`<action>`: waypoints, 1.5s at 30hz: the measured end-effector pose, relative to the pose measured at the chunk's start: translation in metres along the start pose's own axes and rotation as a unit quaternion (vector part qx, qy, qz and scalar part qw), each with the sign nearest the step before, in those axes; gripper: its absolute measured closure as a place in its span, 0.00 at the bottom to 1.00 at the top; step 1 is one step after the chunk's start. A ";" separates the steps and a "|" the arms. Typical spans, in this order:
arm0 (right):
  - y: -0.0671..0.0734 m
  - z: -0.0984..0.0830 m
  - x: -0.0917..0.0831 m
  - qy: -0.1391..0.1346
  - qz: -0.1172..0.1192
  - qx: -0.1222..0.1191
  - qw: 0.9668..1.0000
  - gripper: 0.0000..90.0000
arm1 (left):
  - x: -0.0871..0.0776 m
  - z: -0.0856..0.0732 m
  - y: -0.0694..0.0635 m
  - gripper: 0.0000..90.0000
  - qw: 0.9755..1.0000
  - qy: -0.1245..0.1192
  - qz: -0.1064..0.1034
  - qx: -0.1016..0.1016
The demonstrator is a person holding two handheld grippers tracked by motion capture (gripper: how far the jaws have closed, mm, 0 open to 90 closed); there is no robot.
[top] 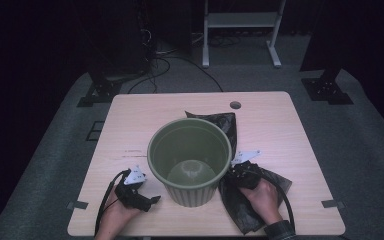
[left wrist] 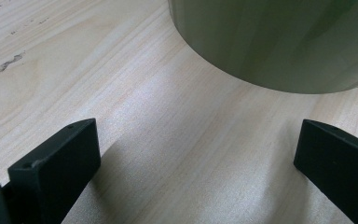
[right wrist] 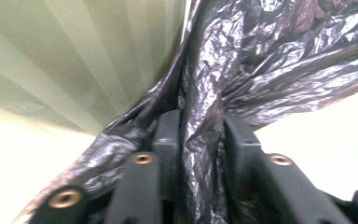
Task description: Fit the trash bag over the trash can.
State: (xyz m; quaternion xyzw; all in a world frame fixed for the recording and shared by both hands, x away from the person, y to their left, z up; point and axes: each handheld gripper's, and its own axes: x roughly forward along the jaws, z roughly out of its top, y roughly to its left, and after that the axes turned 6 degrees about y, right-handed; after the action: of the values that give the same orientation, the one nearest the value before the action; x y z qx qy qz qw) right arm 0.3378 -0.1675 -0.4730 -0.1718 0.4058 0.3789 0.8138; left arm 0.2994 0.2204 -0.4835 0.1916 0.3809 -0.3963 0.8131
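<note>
Bag (top: 230,131) of black plastic lies crumpled on the table (top: 280,120), touching the green bin (top: 190,150), not yet inside. Right gripper (right wrist: 200,135) pinches a fold, probably firmly. Left gripper (left wrist: 196,154) waits wide open, empty, near the bin. Lining remains undone.

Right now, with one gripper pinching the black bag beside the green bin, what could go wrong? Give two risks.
1. The right gripper pinches a thin bunched fold of the black bag; a hard pull might tear it or let it slip.
2. The bag seems to run under or behind the green bin, while the left gripper stands open, clear of the bin; pulling could drag or tip it.
</note>
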 end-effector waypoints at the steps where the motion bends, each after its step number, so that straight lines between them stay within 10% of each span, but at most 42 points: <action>1: 0.000 0.000 0.000 0.000 0.004 -0.001 1.000 0.86 | 0.000 0.000 0.000 0.00 1.000 0.000 0.000 0.000; 23: -0.001 -0.002 -0.027 -0.037 0.071 -0.015 0.997 0.99 | 0.000 0.000 0.000 0.00 1.000 0.000 0.000 0.000; 33: -0.003 0.002 -0.061 -0.078 0.112 -0.039 0.990 0.99 | 0.000 0.000 0.000 0.00 1.000 0.000 0.000 0.000; 45: -0.004 0.017 -0.110 -0.131 0.176 -0.061 0.974 0.99 | 0.000 0.000 0.000 0.00 1.000 0.000 0.000 0.000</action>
State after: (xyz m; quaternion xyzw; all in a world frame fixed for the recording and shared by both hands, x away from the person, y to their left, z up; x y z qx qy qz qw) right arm 0.3072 -0.2127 -0.3759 -0.0961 0.2956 0.5594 0.7684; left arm 0.2994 0.2204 -0.4835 0.1912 0.3810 -0.3963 0.8132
